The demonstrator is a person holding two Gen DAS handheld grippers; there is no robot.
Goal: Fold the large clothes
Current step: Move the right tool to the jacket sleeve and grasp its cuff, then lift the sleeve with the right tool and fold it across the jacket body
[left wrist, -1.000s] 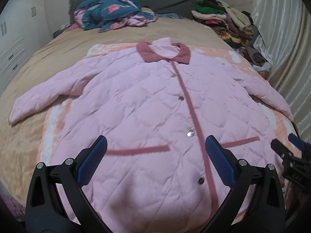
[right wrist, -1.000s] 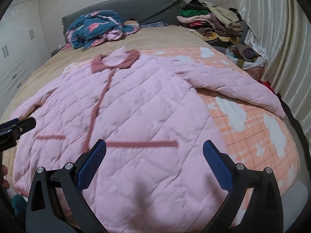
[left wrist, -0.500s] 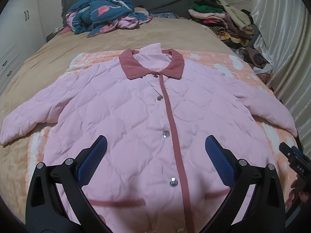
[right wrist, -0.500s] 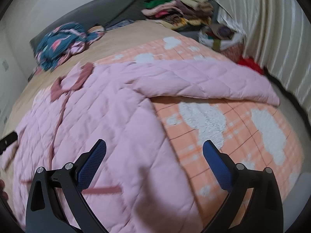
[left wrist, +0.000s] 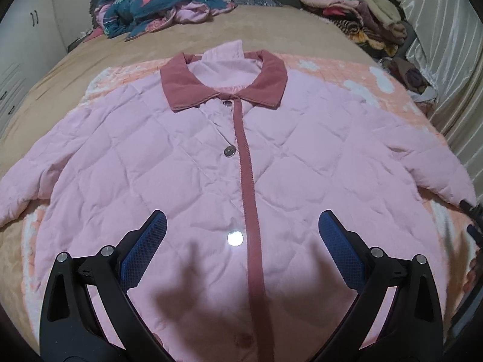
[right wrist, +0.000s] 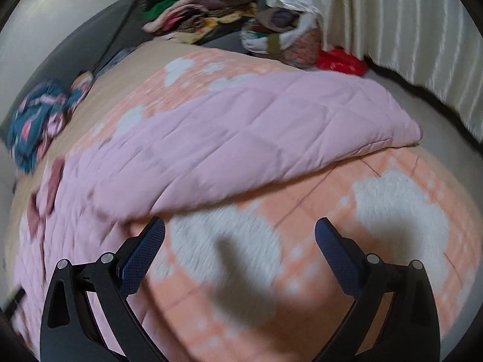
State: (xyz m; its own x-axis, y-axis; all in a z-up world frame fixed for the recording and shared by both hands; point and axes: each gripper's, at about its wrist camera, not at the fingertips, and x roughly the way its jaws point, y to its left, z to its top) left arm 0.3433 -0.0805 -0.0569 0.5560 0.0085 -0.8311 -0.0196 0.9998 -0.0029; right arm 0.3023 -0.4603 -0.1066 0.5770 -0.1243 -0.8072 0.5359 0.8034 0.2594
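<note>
A pink quilted jacket [left wrist: 187,163] lies flat and face up on the bed, buttoned, with a dusty-rose collar [left wrist: 223,81] and front band. Both sleeves are spread out to the sides. My left gripper [left wrist: 241,235] hovers open over the jacket's chest, near a silver button [left wrist: 235,238], holding nothing. In the right wrist view the jacket's right sleeve [right wrist: 271,138] stretches toward the bed's edge. My right gripper [right wrist: 240,238] is open above the orange blanket [right wrist: 332,205], just below that sleeve, empty. A tip of the right gripper [left wrist: 474,220] shows at the left view's right edge.
A peach-and-white blanket [left wrist: 377,78] lies under the jacket on a tan bedspread [left wrist: 75,69]. A blue patterned bundle [left wrist: 151,0] sits near the headboard. Stacked clothes [left wrist: 356,15] fill the far right corner. A curtain [right wrist: 407,30] hangs along the right side.
The left gripper has moved forward up the jacket from the hem toward the chest. The right gripper has swung right, off the jacket body to the blanket below the right sleeve.
</note>
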